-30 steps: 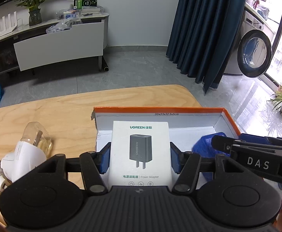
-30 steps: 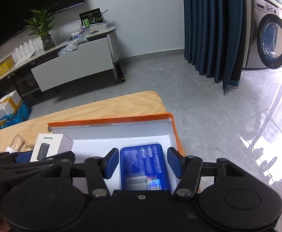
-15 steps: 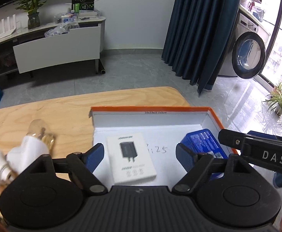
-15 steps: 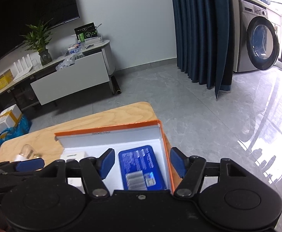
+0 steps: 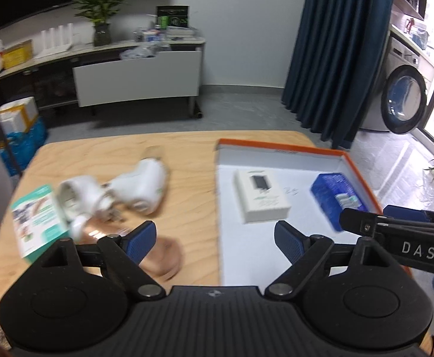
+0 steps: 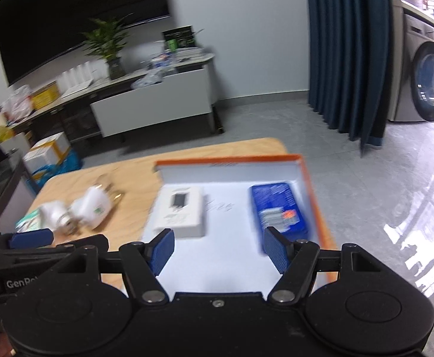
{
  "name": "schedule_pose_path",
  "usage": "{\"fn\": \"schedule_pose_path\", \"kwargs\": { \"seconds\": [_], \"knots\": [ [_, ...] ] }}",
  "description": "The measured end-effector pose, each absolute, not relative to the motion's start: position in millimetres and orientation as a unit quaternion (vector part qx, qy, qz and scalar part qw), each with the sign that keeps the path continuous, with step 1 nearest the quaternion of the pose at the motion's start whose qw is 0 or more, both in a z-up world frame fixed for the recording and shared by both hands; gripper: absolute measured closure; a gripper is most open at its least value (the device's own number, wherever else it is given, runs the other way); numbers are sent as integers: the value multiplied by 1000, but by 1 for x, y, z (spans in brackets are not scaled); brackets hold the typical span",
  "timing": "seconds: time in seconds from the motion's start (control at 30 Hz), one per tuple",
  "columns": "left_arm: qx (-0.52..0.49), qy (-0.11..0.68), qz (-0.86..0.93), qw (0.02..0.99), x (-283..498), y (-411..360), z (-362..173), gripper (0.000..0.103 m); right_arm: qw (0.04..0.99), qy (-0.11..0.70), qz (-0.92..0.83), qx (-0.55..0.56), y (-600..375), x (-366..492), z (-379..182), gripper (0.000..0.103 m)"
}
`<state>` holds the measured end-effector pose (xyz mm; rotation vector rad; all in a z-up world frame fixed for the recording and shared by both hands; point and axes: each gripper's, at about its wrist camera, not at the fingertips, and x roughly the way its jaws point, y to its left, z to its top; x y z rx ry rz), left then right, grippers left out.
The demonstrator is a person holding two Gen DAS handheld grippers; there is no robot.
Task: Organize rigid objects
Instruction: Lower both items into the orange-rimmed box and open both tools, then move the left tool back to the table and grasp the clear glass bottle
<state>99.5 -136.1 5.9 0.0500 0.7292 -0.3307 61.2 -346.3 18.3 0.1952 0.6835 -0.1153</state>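
Waiting near the left edge of the pale wooden surface (image 5: 113, 151): a teal-and-white printed cardboard box (image 5: 35, 220), touching or overlapping a blurred cluster of white plastic bulb-and-plug pieces (image 5: 139, 184) lying nearer the middle. Sitting just in front of that cluster, a flat brown round item (image 5: 166, 255), too blurred for naming.

Hovering over the line between bare surface and tray: the left tool (image 5: 214, 238), now standing wide open and carrying nothing, having let go of the white rectangular charger carton (image 5: 261, 196) within the last second. Lying flat in the left half of the shallow orange-rimmed white cardboard tray (image 5: 276, 145), that carton, well clear of both blue pads.

Resting along the tray's right wall: the blue printed rectangular pack (image 6: 279, 211), apart from the carton. Pulling back above the tray's near edge, the right tool (image 6: 217, 250), spread wide and empty, no longer straddling the blue pack.

Meaning for the task, judging from the layout: two rigid items already stowed, both tools freed, and the box, the white pieces and the brown item on the left side remaining outside the tray, probably calling for a reach leftward next.
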Motion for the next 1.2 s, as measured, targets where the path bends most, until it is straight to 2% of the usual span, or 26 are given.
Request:
{"fn": "schedule_pose_path", "kwargs": {
  "seconds": [0.5, 0.77, 1.2],
  "knots": [
    [9, 363, -100, 926, 48, -33, -11, 12, 927, 366, 49, 59, -242, 37, -1, 23],
    [8, 383, -84, 920, 55, -4, -33, 11, 924, 374, 52, 62, -237, 35, -5, 23],
    [73, 383, -100, 916, 88, 4, -59, 8, 924, 370, 44, 80, -248, 37, -3, 23]
  ]
}}
